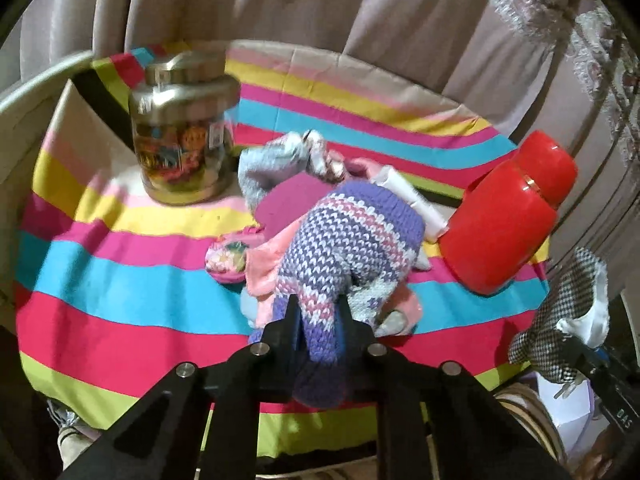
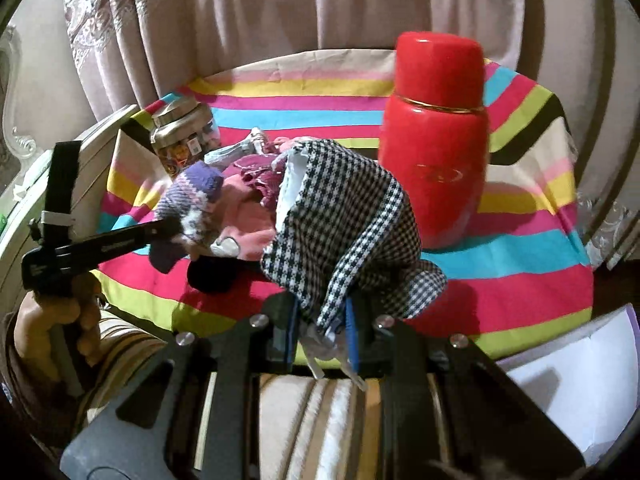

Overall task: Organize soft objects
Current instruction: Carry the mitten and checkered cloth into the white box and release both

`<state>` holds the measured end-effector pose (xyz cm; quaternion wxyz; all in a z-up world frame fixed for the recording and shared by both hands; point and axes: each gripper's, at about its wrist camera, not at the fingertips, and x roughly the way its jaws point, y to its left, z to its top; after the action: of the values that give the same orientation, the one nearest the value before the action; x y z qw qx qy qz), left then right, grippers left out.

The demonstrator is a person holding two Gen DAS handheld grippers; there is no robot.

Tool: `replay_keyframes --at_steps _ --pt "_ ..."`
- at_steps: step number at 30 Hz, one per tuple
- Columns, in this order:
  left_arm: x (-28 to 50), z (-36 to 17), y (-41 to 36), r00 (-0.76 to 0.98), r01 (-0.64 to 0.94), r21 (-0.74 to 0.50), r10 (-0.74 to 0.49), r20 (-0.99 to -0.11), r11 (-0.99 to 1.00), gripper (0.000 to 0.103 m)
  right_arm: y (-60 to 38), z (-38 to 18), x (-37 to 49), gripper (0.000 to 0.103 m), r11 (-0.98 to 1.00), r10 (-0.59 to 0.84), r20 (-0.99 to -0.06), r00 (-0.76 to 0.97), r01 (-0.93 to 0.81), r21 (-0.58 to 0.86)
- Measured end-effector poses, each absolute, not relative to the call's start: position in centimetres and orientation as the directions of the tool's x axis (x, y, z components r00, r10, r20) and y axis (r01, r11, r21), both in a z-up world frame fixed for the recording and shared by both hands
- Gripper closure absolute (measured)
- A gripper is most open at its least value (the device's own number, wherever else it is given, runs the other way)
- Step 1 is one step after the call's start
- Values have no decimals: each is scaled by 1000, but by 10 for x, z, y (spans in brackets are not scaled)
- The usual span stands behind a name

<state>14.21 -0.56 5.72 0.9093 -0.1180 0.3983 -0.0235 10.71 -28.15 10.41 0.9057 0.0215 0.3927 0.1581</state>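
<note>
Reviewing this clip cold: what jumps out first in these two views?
The red thermos stands upright at the right of the striped cloth. The left gripper is shut on a purple knitted hat over the clothes pile, and the right gripper is shut on a houndstooth cloth.

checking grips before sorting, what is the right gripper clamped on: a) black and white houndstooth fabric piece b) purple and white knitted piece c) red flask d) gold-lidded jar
a, the right gripper is shut on the black and white houndstooth fabric piece, which bunches up from between its jaws.
</note>
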Motion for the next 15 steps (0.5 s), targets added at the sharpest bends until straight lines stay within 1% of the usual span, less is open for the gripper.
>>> replay_keyframes --at_steps 4,10,15 --pt "126 73 -18 709 -23 -245 -157 -688 969 87 -301 107 98 81 956 289 -702 651 -236 174" --pt "106 84 -48 692 79 -325 -287 -663 942 87 -329 108 85 81 968 250 -710 658 -183 172" --pt "93 89 -90 640 186 -383 -407 -651 905 87 -360 104 73 81 984 179 -730 660 -110 143"
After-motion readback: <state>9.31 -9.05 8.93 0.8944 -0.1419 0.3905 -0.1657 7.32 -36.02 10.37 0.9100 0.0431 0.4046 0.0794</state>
